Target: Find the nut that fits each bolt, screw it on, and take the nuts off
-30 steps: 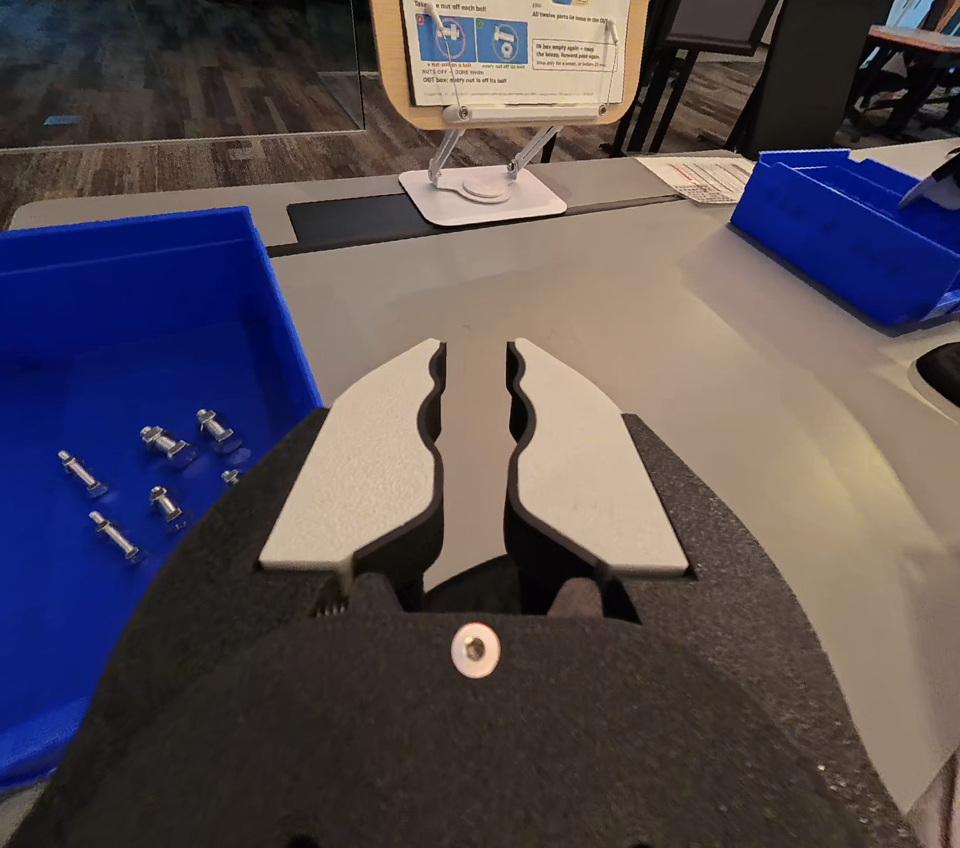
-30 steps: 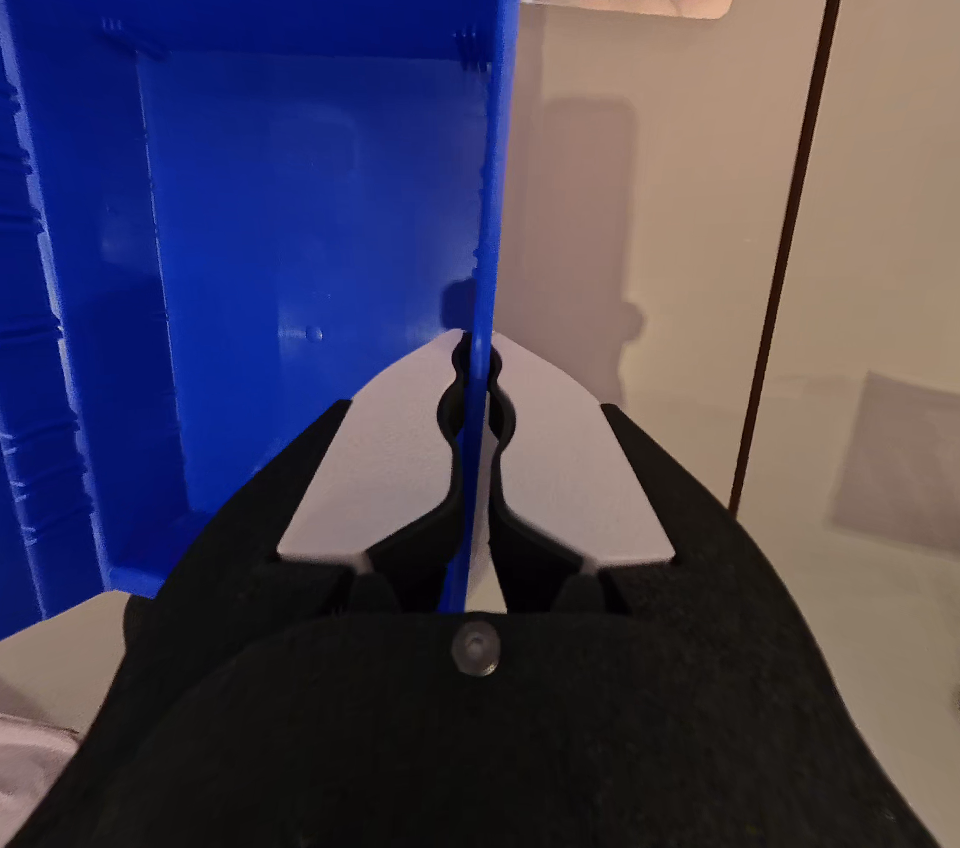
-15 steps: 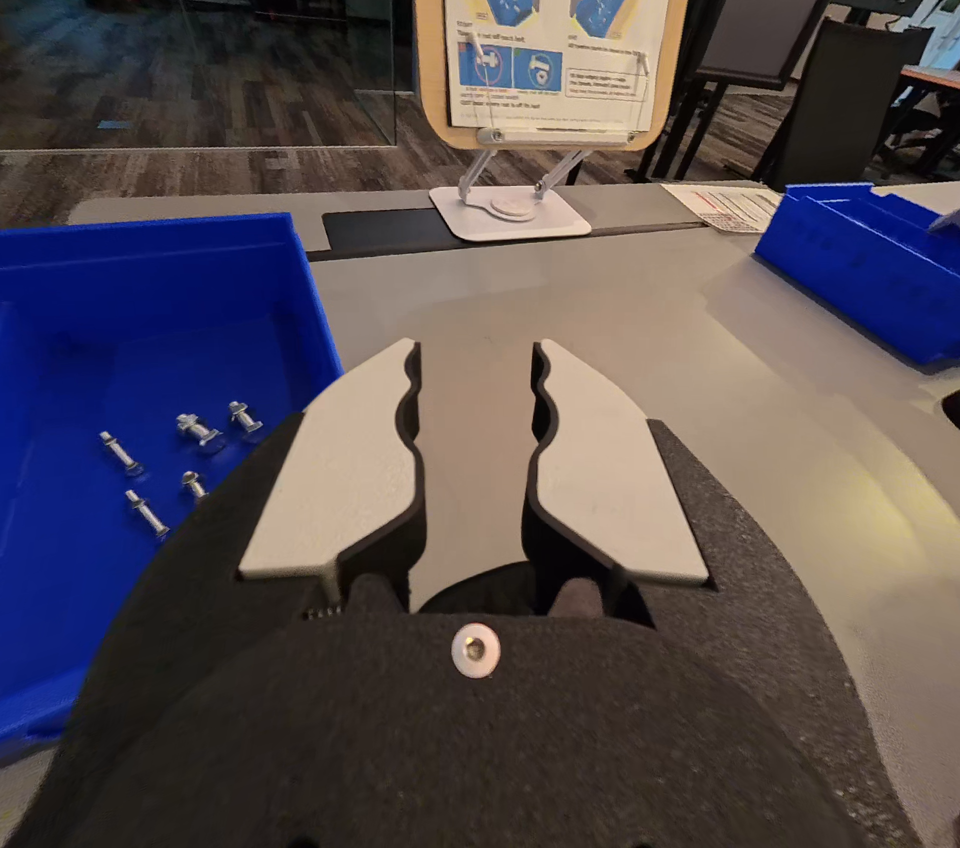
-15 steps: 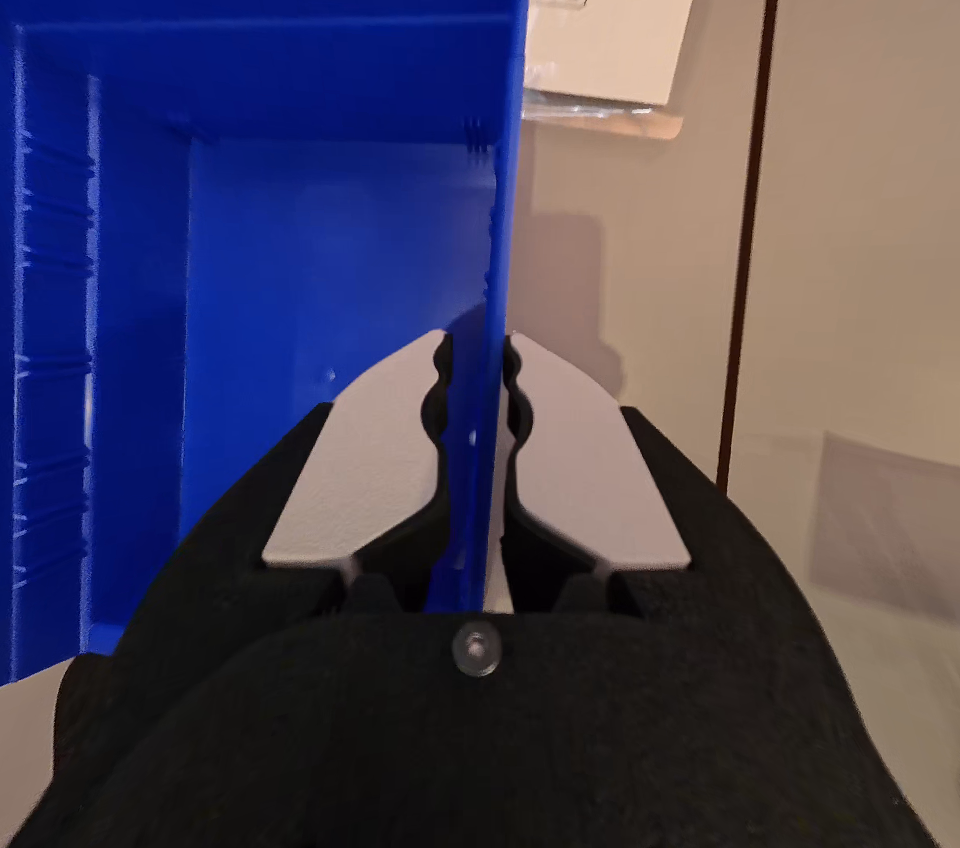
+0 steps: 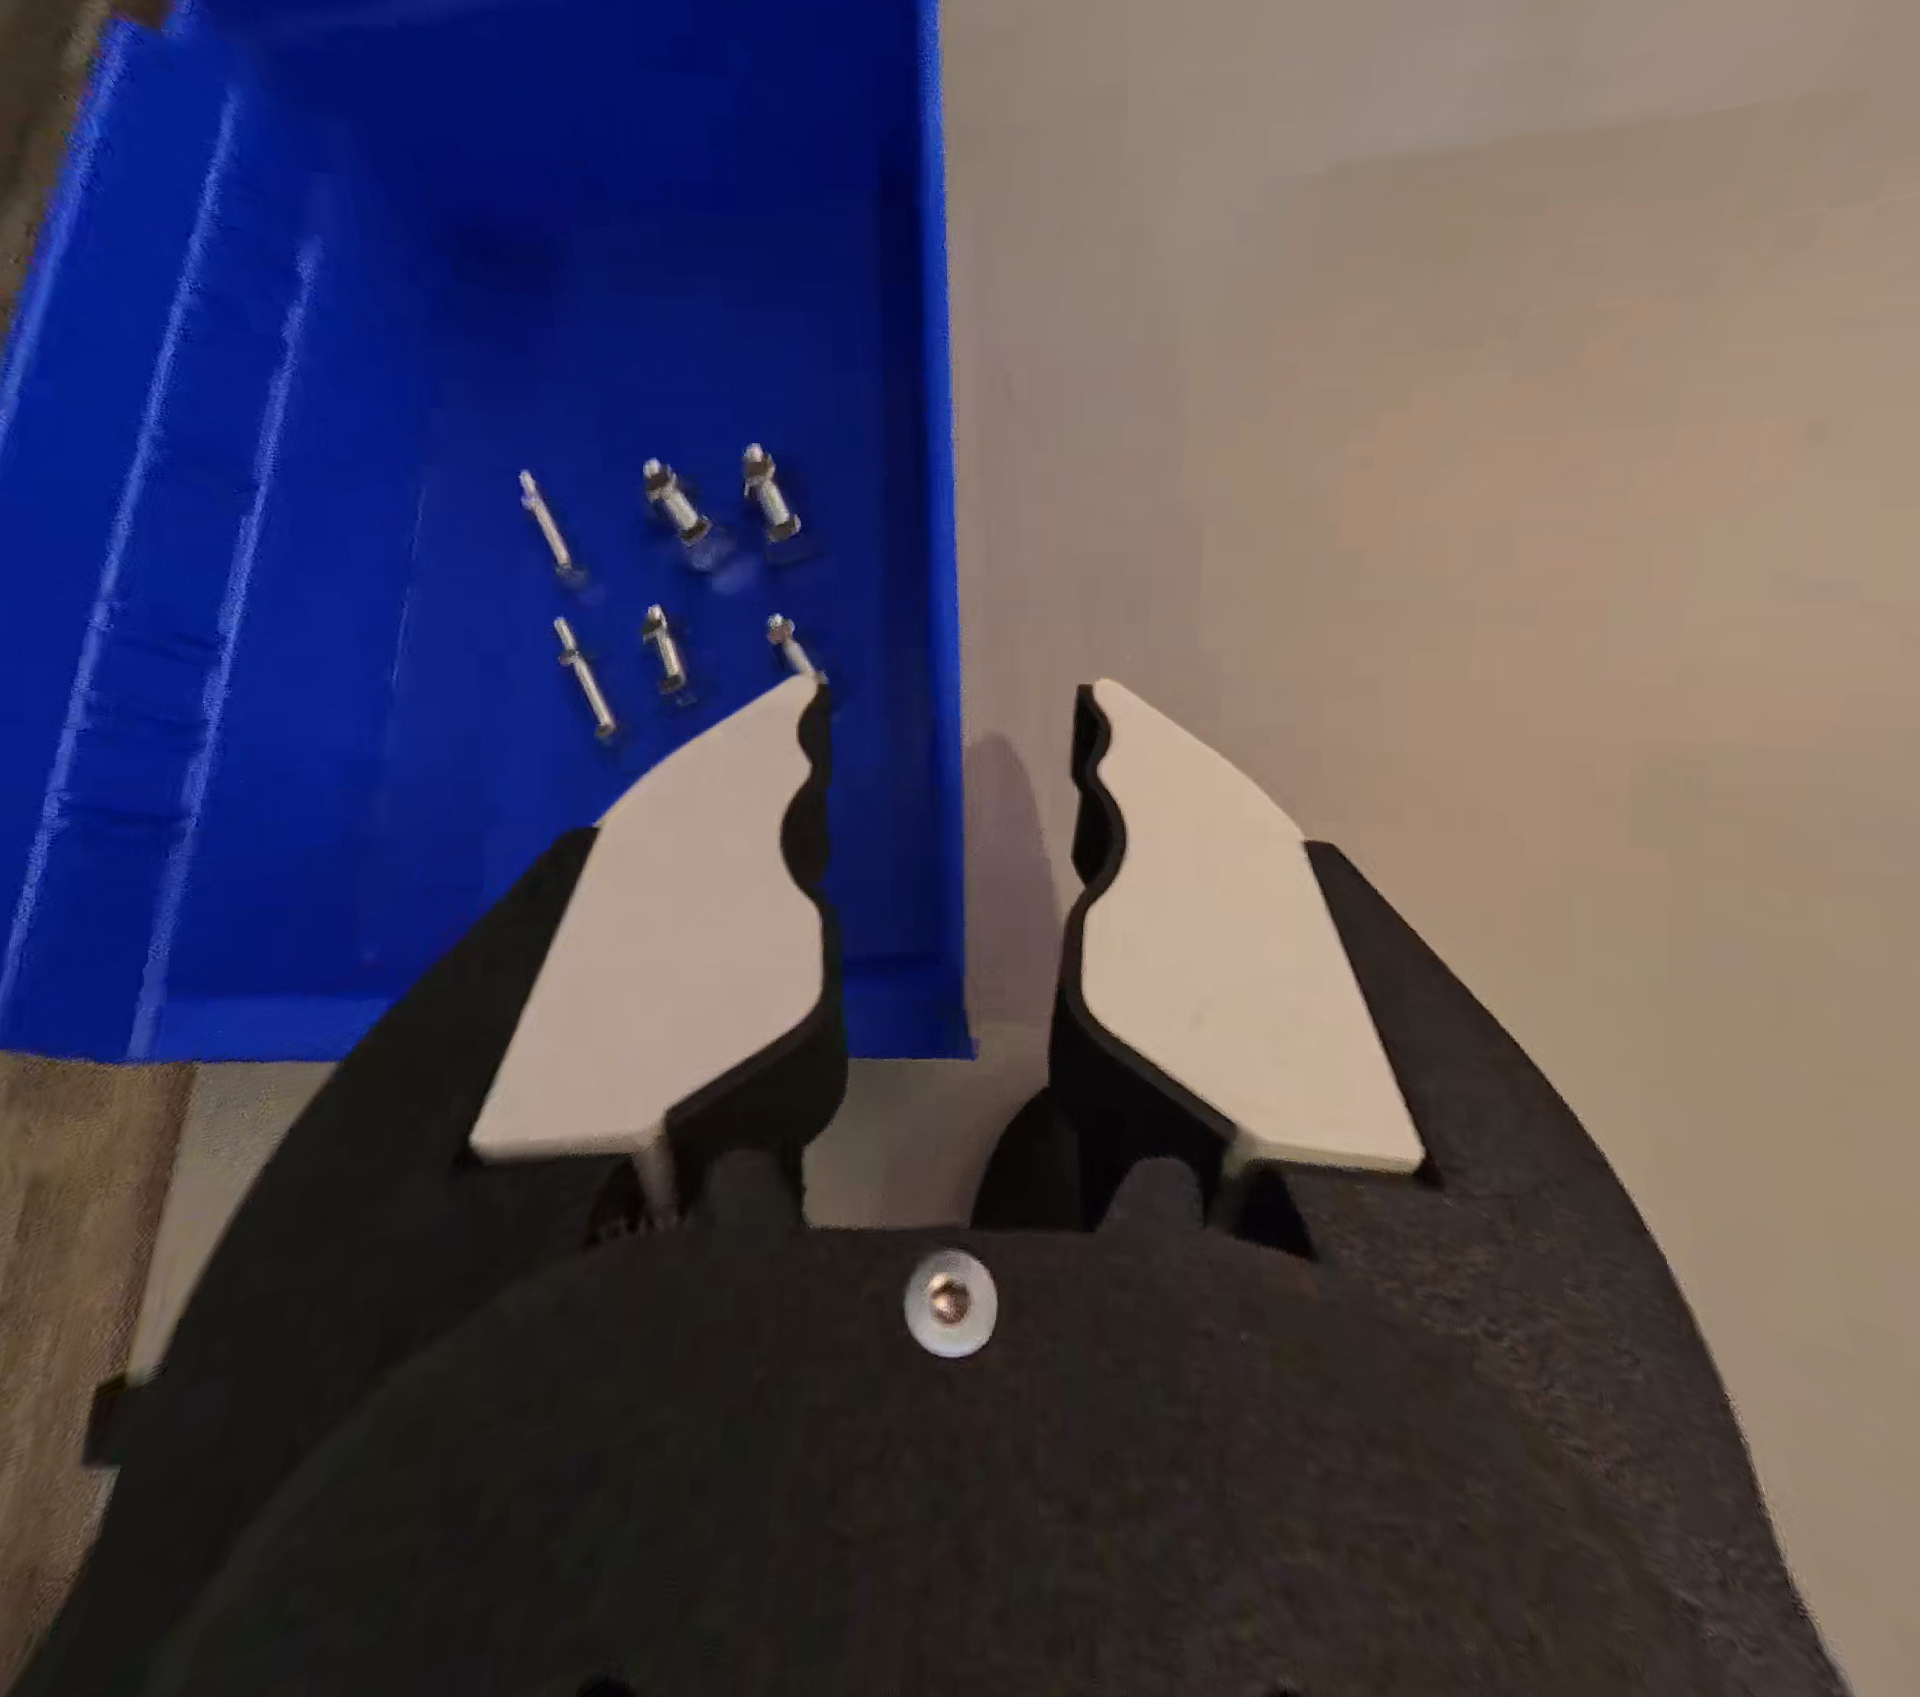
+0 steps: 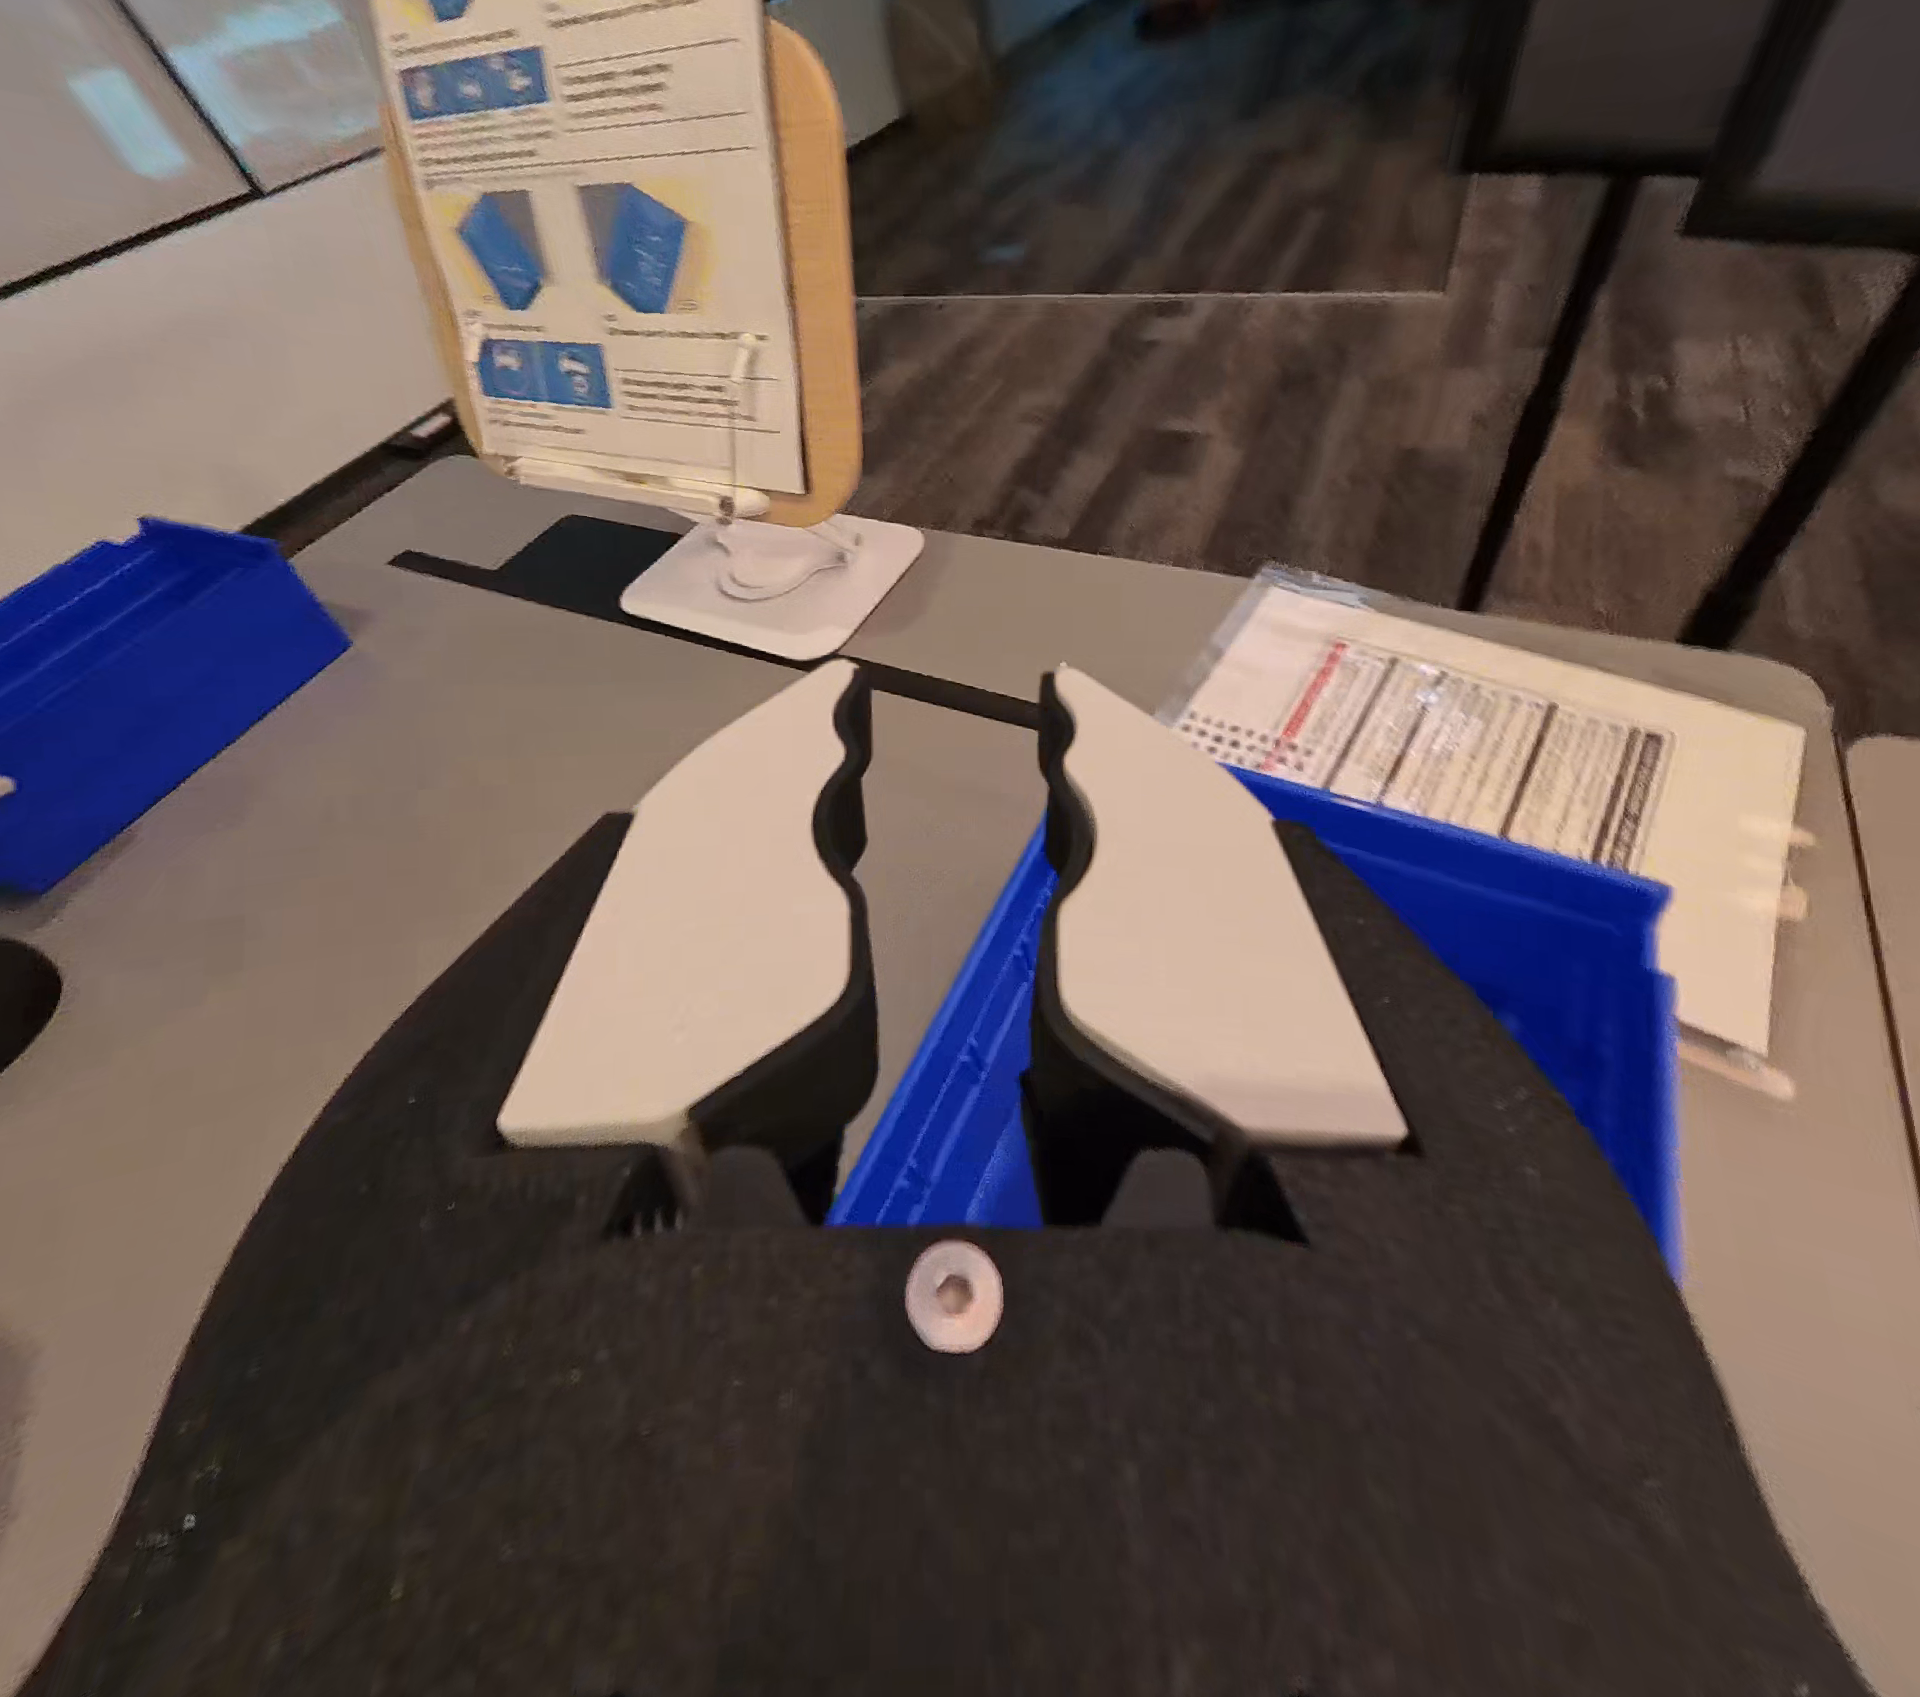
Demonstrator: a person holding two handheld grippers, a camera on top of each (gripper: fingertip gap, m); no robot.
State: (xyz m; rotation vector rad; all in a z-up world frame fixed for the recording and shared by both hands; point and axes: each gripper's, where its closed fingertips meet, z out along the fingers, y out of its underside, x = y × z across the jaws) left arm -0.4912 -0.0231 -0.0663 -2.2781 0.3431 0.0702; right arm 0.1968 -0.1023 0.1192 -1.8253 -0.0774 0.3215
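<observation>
Under left gripper [image 5: 951, 691]: blue bin [image 5: 914, 297], six bolts [image 5: 665, 587] inside (jaws parted, empty). Right gripper [image 6: 951, 681] likewise released, over second bin [image 6: 1507, 909].

Grey tabletop [image 5: 1455, 400], matte, with a black strip [image 6: 582, 556] running across its far part. On that strip, the white base of a stand [image 6: 774, 582] holding up a rounded wooden board [image 6: 816, 245]. Clipped to the board, an instruction sheet [image 6: 582, 141] with blue pictures and blurred print. Far left on the table, a blue plastic bin [image 6: 156, 671]; near right, a second blue bin [image 6: 1507, 941], partly hidden. Just behind the second bin, lying flat, a printed chart in a clear sleeve [image 6: 1455, 743]. At the left edge, part of a black round shape [image 6: 21, 993], too cut off to identify. Beyond the table, dark wood-plank floor [image 6: 1195, 297].
</observation>
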